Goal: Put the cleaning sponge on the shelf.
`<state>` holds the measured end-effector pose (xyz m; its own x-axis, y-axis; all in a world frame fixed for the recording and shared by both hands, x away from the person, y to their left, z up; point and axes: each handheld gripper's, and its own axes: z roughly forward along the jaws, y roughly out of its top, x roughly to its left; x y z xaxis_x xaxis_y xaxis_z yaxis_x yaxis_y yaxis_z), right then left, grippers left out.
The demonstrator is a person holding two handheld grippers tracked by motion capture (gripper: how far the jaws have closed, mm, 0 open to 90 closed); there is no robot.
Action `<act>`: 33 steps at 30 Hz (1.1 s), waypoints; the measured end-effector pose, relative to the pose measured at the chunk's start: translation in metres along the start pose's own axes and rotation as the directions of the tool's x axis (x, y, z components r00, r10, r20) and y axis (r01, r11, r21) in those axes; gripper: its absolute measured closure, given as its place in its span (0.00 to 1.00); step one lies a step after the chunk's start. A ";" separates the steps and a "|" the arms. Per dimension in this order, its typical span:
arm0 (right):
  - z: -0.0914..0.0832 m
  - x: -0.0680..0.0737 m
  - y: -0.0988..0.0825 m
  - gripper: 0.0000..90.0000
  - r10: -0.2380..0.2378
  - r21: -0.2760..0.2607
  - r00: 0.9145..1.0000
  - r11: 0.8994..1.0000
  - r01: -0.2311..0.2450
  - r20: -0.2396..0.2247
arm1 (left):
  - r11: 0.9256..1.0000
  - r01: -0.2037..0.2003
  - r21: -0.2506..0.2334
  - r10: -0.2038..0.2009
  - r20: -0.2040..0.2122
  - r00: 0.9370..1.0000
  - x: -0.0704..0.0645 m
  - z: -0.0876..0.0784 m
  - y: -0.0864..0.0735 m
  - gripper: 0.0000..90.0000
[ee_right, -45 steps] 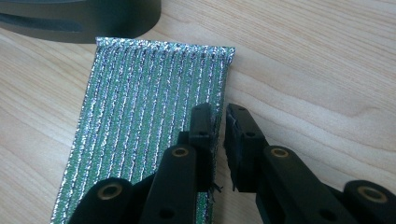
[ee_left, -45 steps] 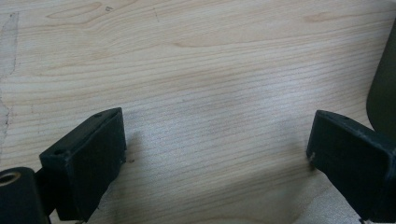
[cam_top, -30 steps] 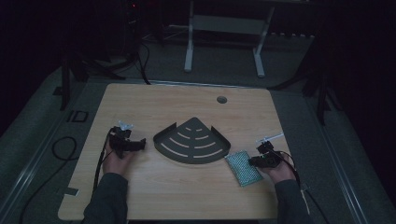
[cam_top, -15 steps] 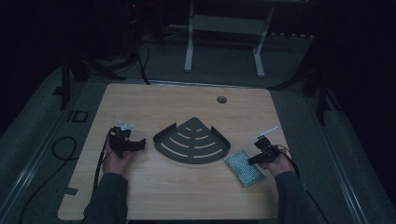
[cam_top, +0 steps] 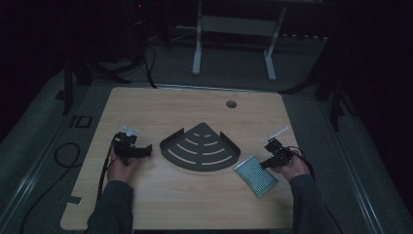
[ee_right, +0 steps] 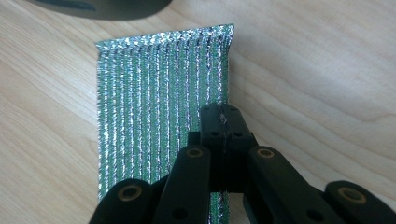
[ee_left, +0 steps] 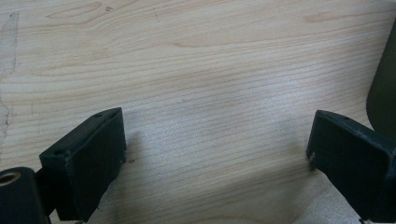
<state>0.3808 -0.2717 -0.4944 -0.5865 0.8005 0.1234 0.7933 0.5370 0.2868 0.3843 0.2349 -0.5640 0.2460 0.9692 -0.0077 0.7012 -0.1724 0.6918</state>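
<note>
Here the right gripper point(ee_right: 223, 122) has its jaws pressed together on the right long edge of the pouch point(ee_right: 159, 107), a shiny green-silver ribbed rectangle lying flat on the table point(cam_top: 195, 209). The jaws have just been closing, and the pouch's edge sits pinched between them. In the high view the pouch point(cam_top: 256, 176) lies at the table's right front, just beside the tray point(cam_top: 199, 146), a dark fan-shaped rack at the middle. Its long axis runs from near the tray's right corner back toward the person, and the right gripper point(cam_top: 271, 162) meets it from the outer side, about midway along that edge. The tray therefore lies up and to the left of the grip, close by; any carry toward it is short and goes across the pouch's width. The left gripper point(cam_top: 141, 151) rests on the table left of the tray, its jaws spread wide with bare wood between them point(ee_left: 215, 140), well apart from the pouch. The right hand is plainly the nearer one.
</note>
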 end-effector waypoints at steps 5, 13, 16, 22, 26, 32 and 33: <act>-0.011 0.001 0.005 1.00 -0.009 -0.009 1.000 1.000 0.009 0.013 | 1.000 0.000 0.000 0.000 0.000 1.000 0.000 0.000 0.000 0.06; -0.025 0.001 0.010 1.00 -0.020 -0.017 0.999 1.000 0.020 0.034 | 1.000 0.000 0.000 0.000 0.000 1.000 0.000 0.000 0.000 0.06; -0.029 0.001 0.012 1.00 -0.025 -0.021 0.999 0.999 0.026 0.042 | 1.000 0.000 0.000 0.000 0.000 1.000 0.000 0.000 0.000 0.06; -0.037 0.002 0.016 1.00 -0.027 -0.029 0.998 0.999 0.028 0.052 | 1.000 0.000 0.000 0.000 0.000 1.000 0.000 0.000 0.000 0.06; -0.043 0.002 0.020 1.00 -0.036 -0.026 0.998 0.999 0.037 0.058 | 1.000 0.000 0.000 0.000 0.000 1.000 0.000 0.000 0.000 0.06; -0.052 0.002 0.026 1.00 -0.042 -0.028 0.996 0.999 0.044 0.073 | 1.000 0.001 -0.001 -0.001 0.000 1.000 0.000 0.000 0.000 0.06; -0.053 0.002 0.026 1.00 -0.044 -0.030 0.996 0.998 0.046 0.075 | 1.000 0.001 -0.001 -0.001 0.000 1.000 0.000 0.000 0.000 0.06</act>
<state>0.3917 -0.2701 -0.4358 -0.6071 0.7937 0.0395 0.7600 0.5654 0.3204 0.3843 0.2348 -0.5640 0.2450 0.9695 -0.0083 0.7008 -0.1712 0.6925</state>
